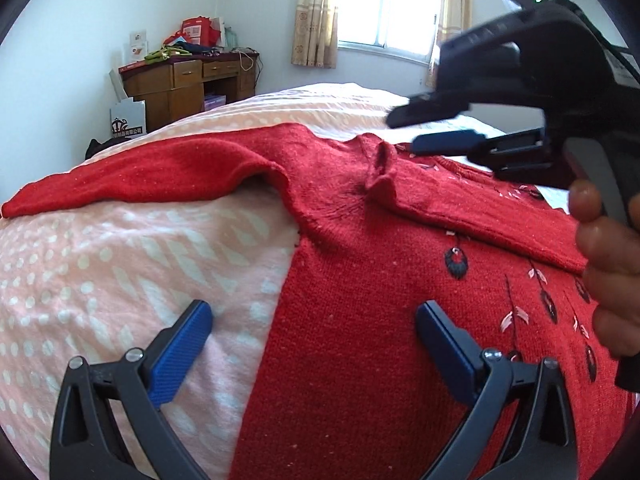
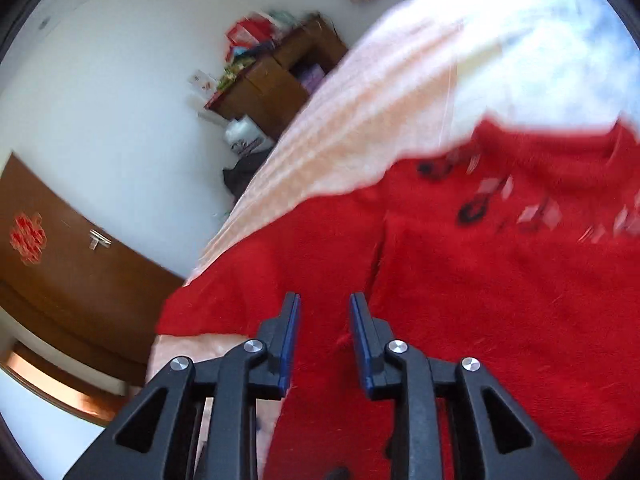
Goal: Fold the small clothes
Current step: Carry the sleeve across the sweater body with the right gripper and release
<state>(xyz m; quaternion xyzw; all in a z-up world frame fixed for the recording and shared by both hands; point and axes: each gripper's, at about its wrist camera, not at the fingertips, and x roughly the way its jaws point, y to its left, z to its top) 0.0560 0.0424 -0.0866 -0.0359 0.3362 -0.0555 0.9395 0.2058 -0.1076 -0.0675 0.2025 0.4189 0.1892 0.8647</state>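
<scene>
A red knit sweater (image 1: 360,280) with dark and pink leaf embroidery lies flat on the pink dotted bedspread (image 1: 100,280). One sleeve (image 1: 140,176) stretches out to the left; the other sleeve (image 1: 480,216) lies folded across the chest. My left gripper (image 1: 316,316) is wide open low over the sweater's left side edge, one finger above the bedspread and one above the knit. My right gripper (image 1: 418,128) hovers over the collar area, held by a person's hand (image 1: 612,248). In the blurred right wrist view the right gripper (image 2: 325,304) stands slightly open over the sweater (image 2: 480,300), nothing pinched between its pads.
A wooden desk (image 1: 188,84) piled with red boxes stands against the far wall, a white bag (image 1: 128,118) beside it. A curtained window (image 1: 384,4) is behind the bed. A brown door (image 2: 60,248) shows at the left of the right wrist view.
</scene>
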